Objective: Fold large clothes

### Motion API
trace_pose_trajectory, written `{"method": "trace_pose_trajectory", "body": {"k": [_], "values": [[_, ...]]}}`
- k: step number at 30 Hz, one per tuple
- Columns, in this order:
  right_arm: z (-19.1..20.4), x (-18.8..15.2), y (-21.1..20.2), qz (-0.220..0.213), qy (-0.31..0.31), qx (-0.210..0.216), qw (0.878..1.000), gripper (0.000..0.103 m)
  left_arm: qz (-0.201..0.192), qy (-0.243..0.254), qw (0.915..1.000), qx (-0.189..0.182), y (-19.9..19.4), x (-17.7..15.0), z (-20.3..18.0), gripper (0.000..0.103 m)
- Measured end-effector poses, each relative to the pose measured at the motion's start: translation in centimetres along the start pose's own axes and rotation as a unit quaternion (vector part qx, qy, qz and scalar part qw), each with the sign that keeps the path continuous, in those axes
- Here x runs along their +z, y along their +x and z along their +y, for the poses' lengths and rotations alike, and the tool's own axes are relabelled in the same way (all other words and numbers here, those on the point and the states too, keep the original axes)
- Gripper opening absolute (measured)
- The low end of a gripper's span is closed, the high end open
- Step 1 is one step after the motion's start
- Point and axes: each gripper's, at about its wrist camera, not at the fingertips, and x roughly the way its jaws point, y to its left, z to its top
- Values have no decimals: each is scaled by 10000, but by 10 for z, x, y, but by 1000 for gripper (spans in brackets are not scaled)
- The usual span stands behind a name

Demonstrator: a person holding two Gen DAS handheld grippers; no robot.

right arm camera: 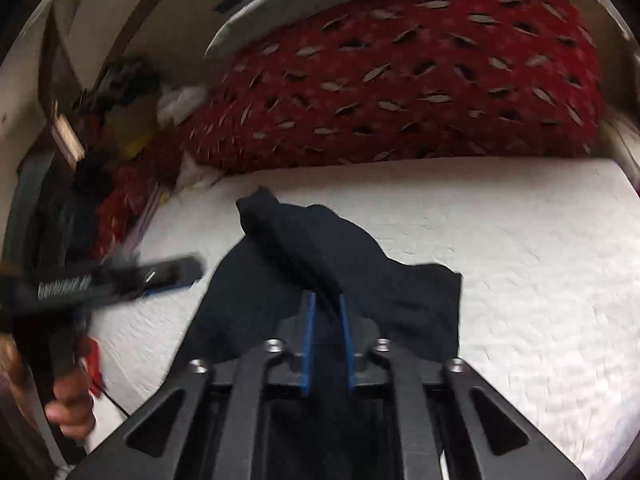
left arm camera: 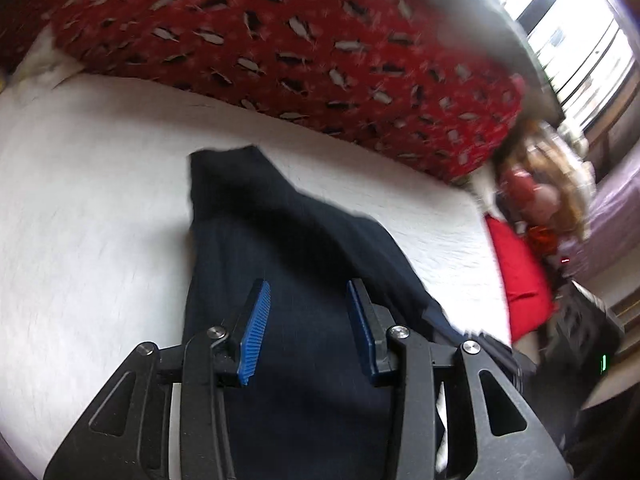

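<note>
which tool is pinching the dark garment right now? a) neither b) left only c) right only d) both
c: the right tool has its blue pads closed on a ridge of the dark garment, while the left tool stands open above the cloth with nothing between its pads.

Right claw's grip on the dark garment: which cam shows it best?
Right wrist view. The right claw has its blue pads closed on a bunched ridge of the dark garment. The left wrist view shows only the garment lying flat on the white bedspread beneath the open left claw.
</note>
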Motion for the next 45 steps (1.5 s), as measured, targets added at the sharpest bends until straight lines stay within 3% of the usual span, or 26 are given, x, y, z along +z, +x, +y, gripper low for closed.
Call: {"method": "trace_pose_trajectory", "body": {"k": [3,5,9,12,15,17,18,19,23,25,26,28,29,30,33,37,38,39,40,43,45], "values": [[-22,1,39,271,-72,-302,9992,0,252,-121,9989,365,54,25,11,37],[-49,-2,75,717,195,-326,9967,0,462,-169,9970,605,82,26,17,37],[-53,-5,80,409,129,-174,9989,0,251,72,9969,739,102,35,16,37],[-56,-2,85,345,163,-38,9993,0,327,-668,9967,331,89,42,40,28],[-67,0,81,539,505,267,9969,0,270,-1150,9930,-38,39,31,62,28],[-80,-3,55,457,975,256,9939,0,154,-891,9959,-20,5,13,61,29],[-83,-4,40,346,1120,165,9930,9,79,-733,9973,-8,-10,0,58,31],[-83,-7,20,163,1158,94,9931,9,-11,-567,9984,-22,-26,-17,55,39],[-47,-27,-16,-150,515,394,9978,10,3,-321,9992,245,-38,-76,48,49],[-32,-42,-4,147,145,152,9997,29,515,-333,9965,570,-16,-95,50,49],[-26,-53,18,613,-239,-504,9966,32,690,-364,9950,626,-12,-100,52,49],[-29,-58,22,740,-273,-706,9944,33,683,-508,9954,432,-29,-109,54,49],[-34,-52,7,664,90,-685,9954,34,565,-467,9965,390,-41,-113,54,49],[-39,-49,-6,580,392,-605,9957,39,463,-418,9972,404,-50,-117,54,49],[-53,-51,-49,385,957,-49,9947,40,455,-410,9975,354,-64,-139,55,49],[-59,-87,-51,808,1670,934,9782,44,664,-484,9956,448,-56,-162,50,52],[-54,-95,-48,958,1692,957,9762,44,661,-498,9955,466,-58,-165,49,52],[-50,-103,-42,1116,1631,914,9760,33,637,-499,9957,454,-59,-166,48,53],[-45,-108,-44,1099,1464,863,9793,5,606,-485,9960,452,-62,-168,48,56],[-37,-104,-64,739,1043,598,9900,0,626,-566,9951,518,-59,-178,51,70],[-44,-106,-53,1084,875,0,9903,0,713,-741,9935,478,-56,-184,56,70]]}}
